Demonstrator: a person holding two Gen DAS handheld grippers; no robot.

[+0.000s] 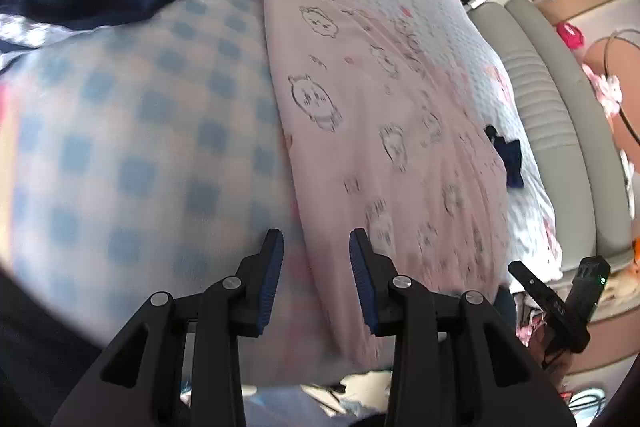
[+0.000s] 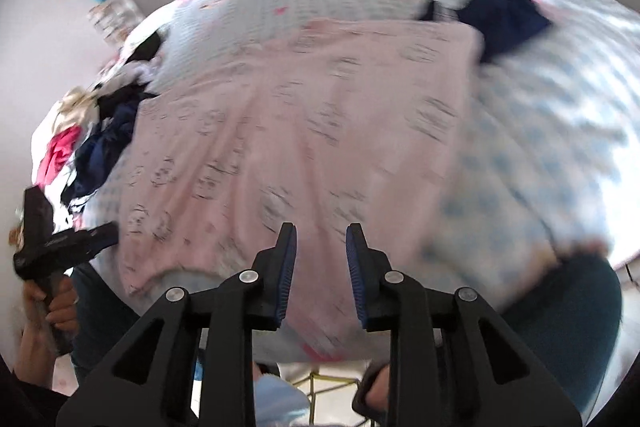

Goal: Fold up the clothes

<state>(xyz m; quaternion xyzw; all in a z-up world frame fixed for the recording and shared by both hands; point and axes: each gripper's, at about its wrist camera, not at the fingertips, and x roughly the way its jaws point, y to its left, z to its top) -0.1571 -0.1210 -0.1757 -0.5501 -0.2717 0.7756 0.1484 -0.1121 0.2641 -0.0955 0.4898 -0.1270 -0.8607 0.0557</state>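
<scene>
**Pink garment spread ahead of both tongs**

Pink printed garment (image 1: 384, 131) lies flat on the bed (image 1: 140, 107), and in the left wrist view it runs from the upper middle of the frame down to the lower middle, its long axis pointing away from you. Your left gripper (image 1: 316, 279) hangs with jaws parted and nothing between them, right at the garment's near left edge, where pink meets the blue-checked cover. In the right wrist view the same garment (image 2: 320, 131) fills the centre of the frame, and your right gripper (image 2: 322, 275) is also released and empty, poised over the near hem at lower middle. Your left gripper also shows at that view's lower left edge.

Both tongs sit close to the near hem; the left one is nearer the side edge. Whether this flat shape is a garment laid out for folding or one already folded once, the blurred pictures do not settle. A pile of dark clothes (image 2: 108, 139) waits at mid left.
</scene>
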